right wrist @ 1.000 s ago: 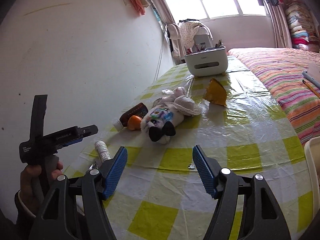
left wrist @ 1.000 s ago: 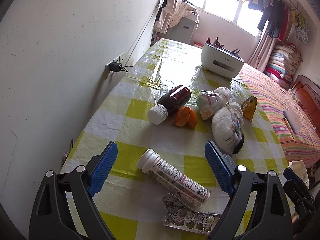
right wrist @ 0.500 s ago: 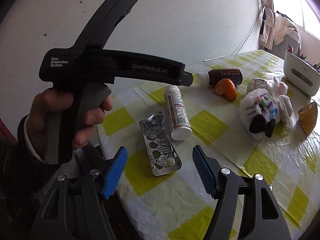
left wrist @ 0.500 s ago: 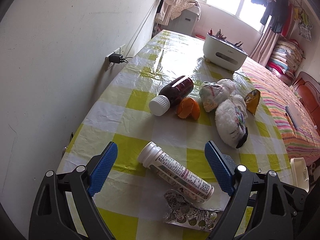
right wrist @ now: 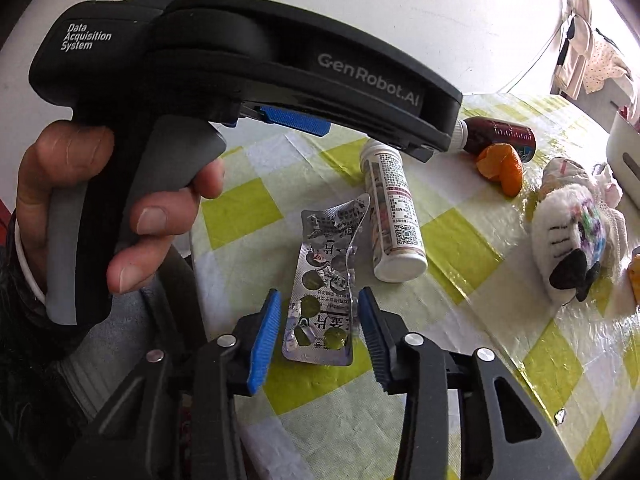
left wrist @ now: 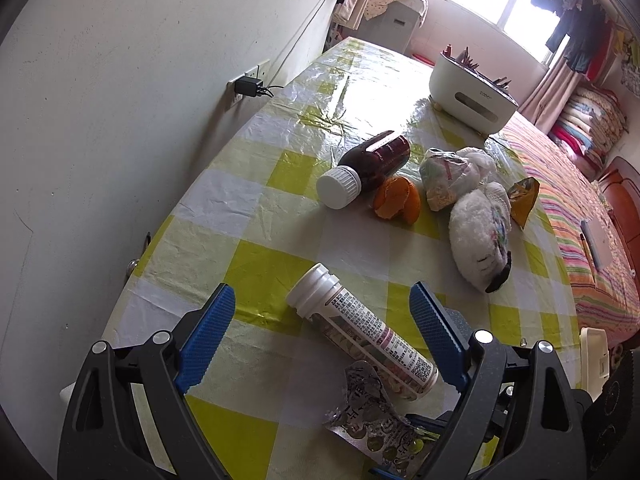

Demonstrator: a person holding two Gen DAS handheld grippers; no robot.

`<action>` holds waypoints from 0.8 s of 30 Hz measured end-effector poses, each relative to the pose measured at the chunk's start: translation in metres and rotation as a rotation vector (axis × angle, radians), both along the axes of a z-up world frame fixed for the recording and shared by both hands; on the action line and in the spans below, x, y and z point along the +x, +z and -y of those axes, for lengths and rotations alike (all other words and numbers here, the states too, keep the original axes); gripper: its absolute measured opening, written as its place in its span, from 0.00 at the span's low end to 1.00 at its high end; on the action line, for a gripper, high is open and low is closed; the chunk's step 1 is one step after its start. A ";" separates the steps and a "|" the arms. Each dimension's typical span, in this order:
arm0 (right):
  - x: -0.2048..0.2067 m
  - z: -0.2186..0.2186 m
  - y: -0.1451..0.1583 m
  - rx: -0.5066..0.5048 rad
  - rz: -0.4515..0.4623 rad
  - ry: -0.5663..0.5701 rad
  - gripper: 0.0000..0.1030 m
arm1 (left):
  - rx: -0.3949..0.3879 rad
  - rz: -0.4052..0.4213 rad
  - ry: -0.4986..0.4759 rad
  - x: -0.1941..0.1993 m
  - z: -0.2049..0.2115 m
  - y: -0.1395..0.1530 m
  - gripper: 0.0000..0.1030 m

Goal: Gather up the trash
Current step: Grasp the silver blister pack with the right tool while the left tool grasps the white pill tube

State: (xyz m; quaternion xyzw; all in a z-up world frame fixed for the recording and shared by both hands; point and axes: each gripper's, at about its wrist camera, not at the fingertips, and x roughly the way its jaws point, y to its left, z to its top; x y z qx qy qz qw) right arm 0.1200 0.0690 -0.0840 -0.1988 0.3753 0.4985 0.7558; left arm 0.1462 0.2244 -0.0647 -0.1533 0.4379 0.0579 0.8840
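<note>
**Right gripper closes in on the pill pack**

Moving in since the earlier frame, the right gripper (right wrist: 318, 326) now has its blue fingers (right wrist: 264, 340) narrowed around the near end of the silver pill pack (right wrist: 326, 280), one on each side. I cannot tell if they are touching it yet. The pack lies crumpled on the yellow and white checked counter (right wrist: 460, 240), low in the middle of the right wrist view.

Just past the pack lies a white pill tube (right wrist: 392, 208) on its side. Farther up and right sit a brown bottle (right wrist: 500, 138), a piece of orange peel (right wrist: 502, 168) and a white plush toy (right wrist: 572, 236).

The left gripper (left wrist: 320, 336) has its fingers wide apart and holds nothing. It hangs over the pill tube (left wrist: 360, 336) low in its own view, with the pill pack (left wrist: 376, 416) near the bottom edge. A hand (right wrist: 100, 208) grips its handle at the left of the right wrist view. A white box (left wrist: 472, 98) stands far back on the counter.
</note>
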 end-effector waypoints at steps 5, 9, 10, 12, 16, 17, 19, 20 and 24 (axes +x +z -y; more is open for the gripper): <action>-0.008 0.007 -0.001 0.001 0.024 0.023 0.33 | -0.009 -0.047 0.034 0.003 0.001 -0.004 0.85; -0.011 0.026 0.003 0.021 0.026 0.021 0.33 | -0.009 -0.082 0.065 0.005 0.003 -0.009 0.85; -0.008 0.033 0.004 0.031 0.022 0.004 0.33 | -0.018 -0.092 0.072 0.006 0.003 -0.011 0.85; -0.003 0.047 0.008 0.059 0.014 -0.039 0.33 | -0.040 -0.113 0.092 0.008 0.003 -0.015 0.85; 0.007 0.077 0.022 0.141 0.008 -0.129 0.33 | -0.057 -0.147 0.123 0.014 0.009 -0.018 0.85; 0.008 0.082 0.025 0.159 0.011 -0.143 0.33 | -0.057 -0.152 0.129 0.016 0.011 -0.018 0.85; 0.006 0.094 0.033 0.186 0.018 -0.154 0.33 | -0.054 -0.167 0.131 0.020 0.017 -0.020 0.85; 0.005 0.099 0.035 0.196 0.018 -0.155 0.33 | -0.056 -0.173 0.127 0.022 0.020 -0.021 0.85; 0.003 0.105 0.043 0.227 0.033 -0.180 0.33 | -0.027 -0.179 0.129 0.027 0.030 -0.023 0.86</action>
